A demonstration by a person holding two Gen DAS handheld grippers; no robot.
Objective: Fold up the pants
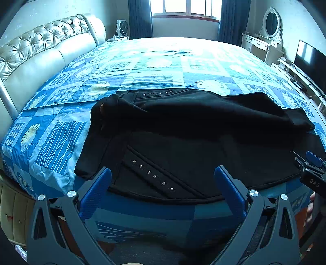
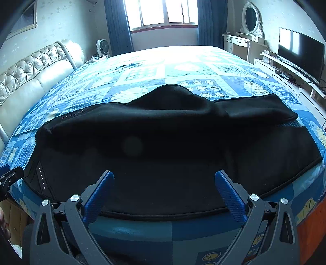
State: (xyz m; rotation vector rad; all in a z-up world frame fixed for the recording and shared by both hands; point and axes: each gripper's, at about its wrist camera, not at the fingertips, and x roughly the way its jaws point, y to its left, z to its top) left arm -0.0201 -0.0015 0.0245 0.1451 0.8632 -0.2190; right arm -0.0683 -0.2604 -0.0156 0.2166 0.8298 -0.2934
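Black pants (image 1: 193,130) lie spread sideways across the near part of a bed (image 1: 142,67) covered in a blue patterned quilt, waistband end toward the headboard (image 1: 40,51), leg ends toward the TV side. One leg is laid over on the other, with a raised hump in the fabric at the far edge in the right wrist view (image 2: 173,91). Two rows of small metal studs (image 1: 152,175) show near the waist, one row close to the near hem, one on the far side. Left gripper (image 1: 163,177) hovers at the near bed edge over the studded waist area, blue fingers (image 1: 95,193) spread wide, nothing between them; tips appear just above the cloth, contact unclear. Right gripper (image 2: 164,181) sits at the near hem further along the legs, also spread wide, empty; its blue fingers (image 2: 230,193) overlap the pants edge in view, touching or not cannot be told. Right gripper also shows at the right edge of the left view (image 1: 311,167). Background: window (image 1: 185,8) with dark curtains, small fan (image 1: 122,26), vanity with oval mirror (image 1: 272,22), TV (image 2: 301,51) on a low white stand.
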